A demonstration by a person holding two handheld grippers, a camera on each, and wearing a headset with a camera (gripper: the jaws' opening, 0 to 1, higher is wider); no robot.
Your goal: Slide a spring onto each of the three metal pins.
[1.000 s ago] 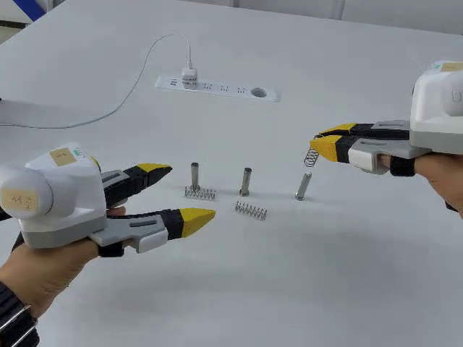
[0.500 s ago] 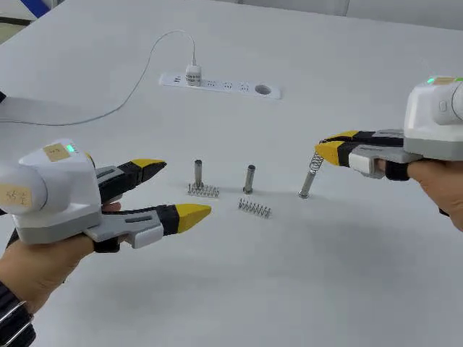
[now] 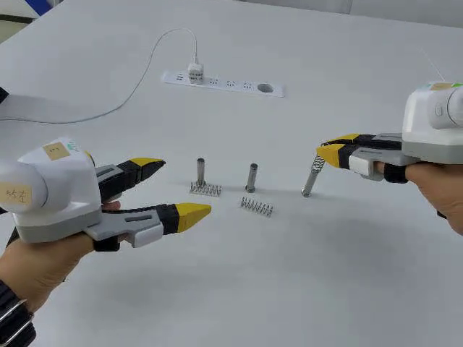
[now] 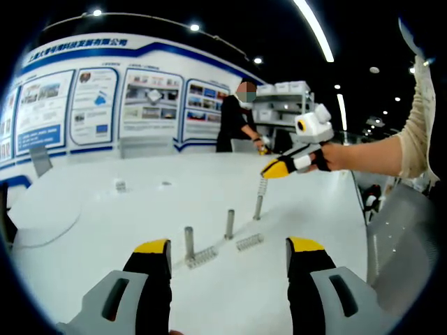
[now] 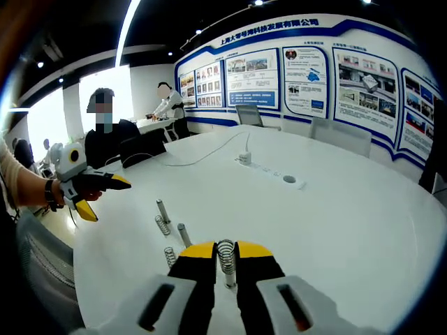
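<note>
Three metal pins stand in a row on the white table (image 3: 239,289): left pin (image 3: 200,172), middle pin (image 3: 252,177), and right pin (image 3: 309,186), which leans. My right gripper (image 3: 327,153) is shut on a spring (image 3: 316,165) whose lower end sits over the right pin's top; in the right gripper view that spring (image 5: 225,255) is pinched between the yellow tips above the pin (image 5: 229,279). Two loose springs lie on the table, one (image 3: 205,189) by the left pin, one (image 3: 256,207) in front of the middle pin. My left gripper (image 3: 177,189) hovers open left of the pins.
A white power strip (image 3: 221,83) with a plugged charger and cable (image 3: 137,79) lies at the far side. In the left gripper view a person (image 4: 241,118) stands beyond the table; in the right gripper view a seated person (image 5: 105,139) is at its far end.
My right gripper has come down and slightly right, bringing the spring from above the right pin onto its top. The left gripper has stayed about where it was.
</note>
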